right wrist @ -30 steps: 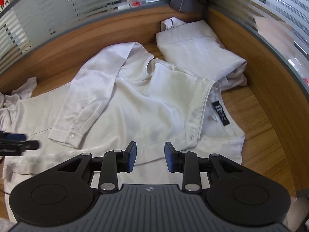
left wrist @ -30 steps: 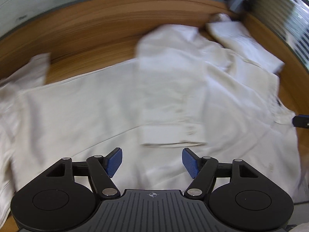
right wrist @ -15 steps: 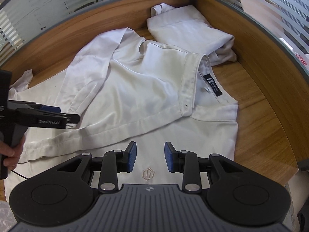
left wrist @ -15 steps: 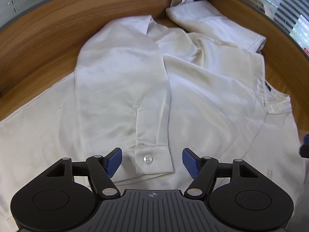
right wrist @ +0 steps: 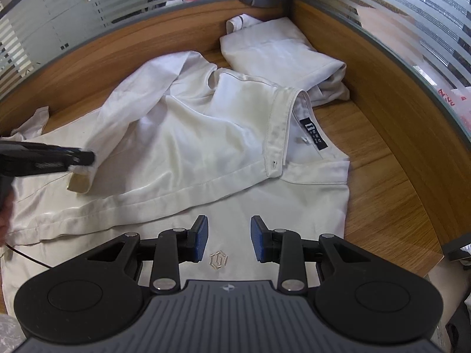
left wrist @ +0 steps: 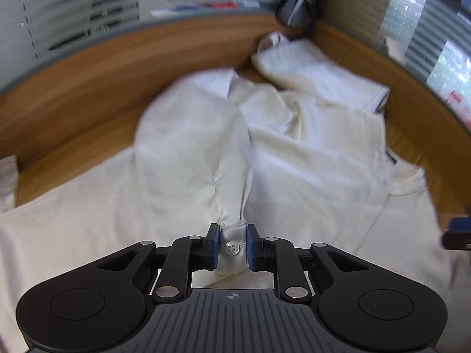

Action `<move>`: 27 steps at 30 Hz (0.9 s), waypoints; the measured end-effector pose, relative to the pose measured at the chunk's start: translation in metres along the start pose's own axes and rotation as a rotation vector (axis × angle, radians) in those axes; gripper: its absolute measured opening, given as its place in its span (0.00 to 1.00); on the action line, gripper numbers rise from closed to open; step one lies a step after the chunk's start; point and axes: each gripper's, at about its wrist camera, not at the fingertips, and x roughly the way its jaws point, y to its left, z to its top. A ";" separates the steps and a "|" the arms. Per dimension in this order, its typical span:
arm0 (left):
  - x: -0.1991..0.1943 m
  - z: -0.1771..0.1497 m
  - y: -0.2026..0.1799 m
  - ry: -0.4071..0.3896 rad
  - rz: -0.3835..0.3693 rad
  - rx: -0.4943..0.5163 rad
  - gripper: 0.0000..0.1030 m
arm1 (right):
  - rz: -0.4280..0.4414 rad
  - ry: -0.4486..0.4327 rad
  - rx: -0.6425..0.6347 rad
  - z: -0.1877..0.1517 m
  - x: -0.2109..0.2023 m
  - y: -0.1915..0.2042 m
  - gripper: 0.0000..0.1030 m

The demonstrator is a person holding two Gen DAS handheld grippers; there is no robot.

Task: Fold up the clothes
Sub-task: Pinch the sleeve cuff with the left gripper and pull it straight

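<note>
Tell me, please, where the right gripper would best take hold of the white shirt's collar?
Probably at the collar tip by the buttonhole, coming from above on the near side: that doubled band lies raised over the flat front panel. The right gripper hovers open just short of it.

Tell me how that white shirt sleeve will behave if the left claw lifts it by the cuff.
Probably floppy: the sleeve already bunches into folds where the left claw, closing, pinches the cuff. Likely light, since the cloth looks thin. Its sheen suggests it may slide, dragging the white shirt along.
</note>
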 end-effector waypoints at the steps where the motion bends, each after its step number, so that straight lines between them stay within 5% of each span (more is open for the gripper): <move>1: -0.011 -0.001 0.002 -0.006 -0.007 -0.003 0.20 | 0.002 -0.003 -0.006 -0.001 -0.001 0.000 0.35; 11: -0.093 -0.051 -0.005 0.080 -0.089 0.028 0.20 | 0.043 0.006 -0.066 -0.008 -0.001 0.009 0.35; 27: -0.111 -0.158 -0.026 0.309 -0.086 0.174 0.21 | 0.070 0.032 -0.066 -0.054 -0.003 0.031 0.35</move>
